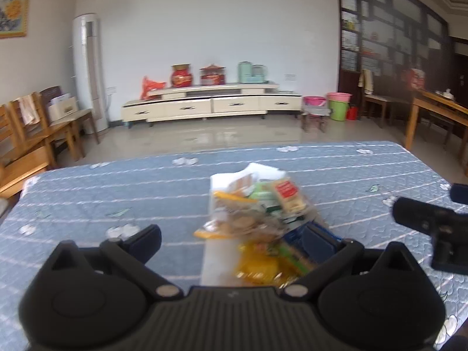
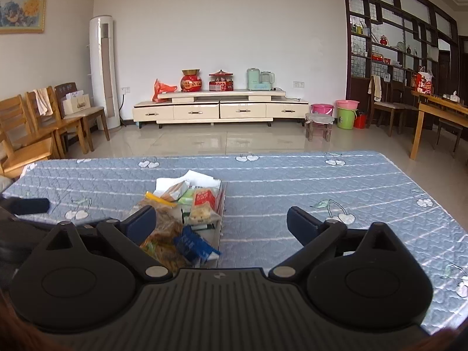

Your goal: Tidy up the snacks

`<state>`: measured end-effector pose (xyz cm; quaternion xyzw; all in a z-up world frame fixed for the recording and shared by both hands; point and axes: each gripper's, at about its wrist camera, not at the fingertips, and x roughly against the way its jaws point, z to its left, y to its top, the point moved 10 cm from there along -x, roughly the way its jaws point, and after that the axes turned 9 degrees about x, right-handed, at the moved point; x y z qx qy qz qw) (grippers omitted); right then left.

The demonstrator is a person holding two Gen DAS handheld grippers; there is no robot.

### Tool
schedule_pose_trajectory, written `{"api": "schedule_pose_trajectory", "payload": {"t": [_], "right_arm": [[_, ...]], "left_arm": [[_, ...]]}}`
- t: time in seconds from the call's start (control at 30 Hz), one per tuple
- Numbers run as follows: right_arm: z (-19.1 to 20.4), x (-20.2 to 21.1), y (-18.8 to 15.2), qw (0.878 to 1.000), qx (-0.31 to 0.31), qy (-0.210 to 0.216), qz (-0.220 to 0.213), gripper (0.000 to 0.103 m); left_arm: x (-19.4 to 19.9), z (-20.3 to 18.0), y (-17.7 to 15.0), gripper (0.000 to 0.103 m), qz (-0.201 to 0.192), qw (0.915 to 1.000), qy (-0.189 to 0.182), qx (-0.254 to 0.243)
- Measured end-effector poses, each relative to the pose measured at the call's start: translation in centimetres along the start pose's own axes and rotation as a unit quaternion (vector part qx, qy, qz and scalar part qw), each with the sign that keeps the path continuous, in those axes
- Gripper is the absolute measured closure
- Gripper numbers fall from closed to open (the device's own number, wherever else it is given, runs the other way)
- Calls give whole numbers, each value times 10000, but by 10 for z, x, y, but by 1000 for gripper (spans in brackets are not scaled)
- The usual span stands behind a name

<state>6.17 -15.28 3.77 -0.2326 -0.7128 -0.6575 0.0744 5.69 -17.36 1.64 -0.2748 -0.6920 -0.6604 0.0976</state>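
The left tongs [image 1: 234,238] stood wide and empty. The heaped snack packets [image 2: 187,219] lay in a shallow cardboard box [image 2: 220,204] on the blue quilted tabletop [image 2: 292,181]. The right tongs [image 2: 221,219] gaped, empty. A careless nudge might spill the overfull heap.

White plaster wall [image 2: 222,29] at back, glossy pale tile floor [image 2: 204,140] reflecting daylight. Low cream TV cabinet [image 2: 219,109] against the wall, carrying a red jar [image 2: 191,80], red box [image 2: 221,81], mint-green appliance [image 2: 259,79], orange bag [image 2: 162,89]. Tall white standing air conditioner [image 2: 104,70] in left corner. Row of wooden chairs [image 2: 44,120] along left wall, framed floral picture [image 2: 20,0] above. Dark wooden display shelf [image 2: 400,38] fills right wall. Wooden table [image 2: 438,117] at right. Pink basins and green bucket [image 2: 345,115] beside a small stool [image 2: 318,122]. Foreground: blue quilted cover [image 2: 292,181] with cherry print.
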Motion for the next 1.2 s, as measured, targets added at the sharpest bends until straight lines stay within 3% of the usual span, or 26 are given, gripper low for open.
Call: {"api": "schedule_pose_trajectory", "payload": {"t": [0.3, 0.5, 1.2], "right_arm": [[19, 23, -41, 9991, 118, 140, 376, 0], [38, 25, -74, 9965, 252, 283, 745, 0], [51, 24, -85, 9942, 404, 440, 899, 0]], "left_arm": [[30, 25, -32, 1, 124, 9990, 440, 29], [34, 34, -55, 1, 309, 9982, 510, 76], [29, 39, -72, 1, 522, 9973, 510, 100]]}}
